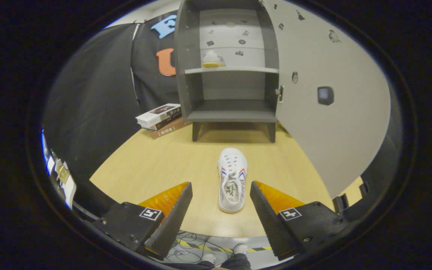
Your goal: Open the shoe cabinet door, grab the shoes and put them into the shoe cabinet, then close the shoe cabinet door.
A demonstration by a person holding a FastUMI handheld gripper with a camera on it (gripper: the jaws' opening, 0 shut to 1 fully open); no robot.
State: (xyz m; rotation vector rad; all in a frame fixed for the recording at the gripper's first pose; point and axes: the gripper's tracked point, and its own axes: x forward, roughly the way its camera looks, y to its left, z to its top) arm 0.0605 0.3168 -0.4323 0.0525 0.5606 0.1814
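A white sneaker (232,180) with red and blue side stripes lies on the wooden table (152,165), its toe towards the cabinet. My gripper (221,187) is open, and the shoe's heel end sits between the fingertips, closer to the right one, touching neither. Beyond the shoe stands the dark grey shoe cabinet (231,67) on short legs. Its pale door (332,93) is swung wide open to the right. A second shoe (212,60) rests on the cabinet's middle shelf; the bottom shelf is bare.
A stack of books (161,120) lies on the table left of the cabinet. The open door reaches far forward over the table's right side. Below the table's near edge I see floor cables, striped tape and a person's feet (225,258).
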